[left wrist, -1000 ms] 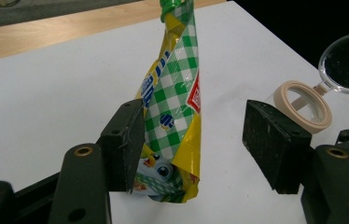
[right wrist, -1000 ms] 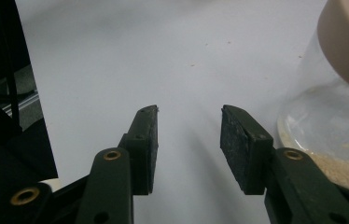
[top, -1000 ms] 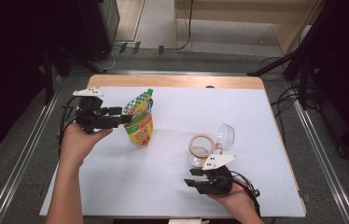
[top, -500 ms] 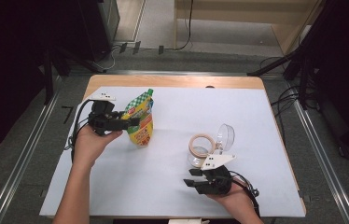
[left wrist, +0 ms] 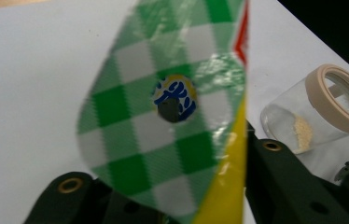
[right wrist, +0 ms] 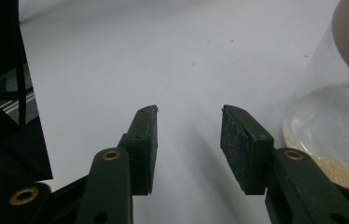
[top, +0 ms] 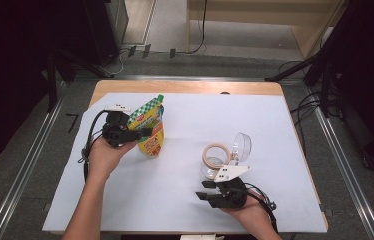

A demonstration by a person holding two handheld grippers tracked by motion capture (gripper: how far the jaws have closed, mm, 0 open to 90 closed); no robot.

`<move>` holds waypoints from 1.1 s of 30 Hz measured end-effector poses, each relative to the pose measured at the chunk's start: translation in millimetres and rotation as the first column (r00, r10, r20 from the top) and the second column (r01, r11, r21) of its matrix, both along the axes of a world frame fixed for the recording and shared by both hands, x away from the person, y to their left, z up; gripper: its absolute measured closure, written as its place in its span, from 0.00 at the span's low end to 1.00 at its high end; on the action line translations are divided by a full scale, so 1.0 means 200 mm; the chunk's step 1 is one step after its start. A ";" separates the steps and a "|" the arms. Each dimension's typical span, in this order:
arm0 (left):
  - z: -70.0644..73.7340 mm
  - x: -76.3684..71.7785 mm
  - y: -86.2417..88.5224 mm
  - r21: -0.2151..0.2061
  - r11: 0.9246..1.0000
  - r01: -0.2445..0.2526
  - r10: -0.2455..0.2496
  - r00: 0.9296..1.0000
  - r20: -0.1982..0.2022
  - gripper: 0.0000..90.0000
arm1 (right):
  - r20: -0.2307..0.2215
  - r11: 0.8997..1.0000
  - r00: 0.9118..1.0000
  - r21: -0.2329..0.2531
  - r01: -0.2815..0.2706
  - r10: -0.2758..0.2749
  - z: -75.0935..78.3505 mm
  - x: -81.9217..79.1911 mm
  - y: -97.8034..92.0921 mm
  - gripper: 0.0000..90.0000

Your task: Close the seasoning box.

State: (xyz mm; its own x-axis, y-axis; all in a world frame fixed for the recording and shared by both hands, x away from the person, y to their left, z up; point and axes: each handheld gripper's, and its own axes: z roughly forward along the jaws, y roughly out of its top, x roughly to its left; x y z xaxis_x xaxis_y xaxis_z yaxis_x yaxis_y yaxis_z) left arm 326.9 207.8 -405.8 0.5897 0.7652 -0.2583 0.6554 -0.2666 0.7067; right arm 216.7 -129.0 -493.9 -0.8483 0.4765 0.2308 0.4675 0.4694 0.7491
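A stand-up pouch (top: 150, 131) with a green-checked top and a yellow and red body stands upright at the left of the white table cover (top: 185, 115). My left gripper (top: 141, 132) is open, and its jaws reach around the pouch (left wrist: 163, 116), one on each side. A glass jar (top: 216, 159) with a beige rim and a flipped-open lid (top: 241, 145) sits at the right, with a little pale powder in it (left wrist: 303, 133). My right gripper (top: 203, 190) rests open near the front edge, just in front of the jar (right wrist: 331, 121). Nothing is between its pads (right wrist: 147, 140).
The wooden table edge (top: 185, 86) runs along the back, and metal rails (top: 22, 170) flank both sides. Cables trail from both grippers. Bare white cover lies between the pouch and the jar.
My left gripper has moved right, bringing its jaws around the pouch, which has stayed in place. The right gripper and the jar have not moved.
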 end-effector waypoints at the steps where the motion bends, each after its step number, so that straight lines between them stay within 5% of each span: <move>1: 0.00 0.00 0.00 0.010 1.000 0.007 -0.007 1.000 0.007 0.93 | -0.003 1.000 1.000 0.004 0.002 -0.002 0.00 0.00 0.00 0.64; 12: 0.02 -0.01 0.01 0.034 0.999 0.006 -0.007 1.000 0.011 0.99 | 0.018 0.999 1.000 0.032 -0.001 0.001 0.01 0.00 0.00 0.63; 17: 0.07 -0.03 0.02 0.005 1.000 0.020 -0.020 1.000 0.009 0.99 | 0.016 0.999 1.000 0.038 0.000 -0.001 0.00 0.00 0.01 0.62; 33: 0.26 -0.12 -0.03 -0.047 0.987 0.155 -0.155 0.988 0.017 0.99 | 0.039 0.999 0.999 0.041 -0.027 0.026 -0.03 0.00 0.07 0.59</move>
State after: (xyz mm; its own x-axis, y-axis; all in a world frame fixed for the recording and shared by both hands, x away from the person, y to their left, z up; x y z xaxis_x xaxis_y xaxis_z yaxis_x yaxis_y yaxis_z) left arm 303.7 201.5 -354.2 0.7037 0.6512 -0.2842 0.5995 -0.3297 0.7293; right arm 217.7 -115.9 -499.6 -0.8691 0.4445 0.2172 0.4260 0.4493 0.7853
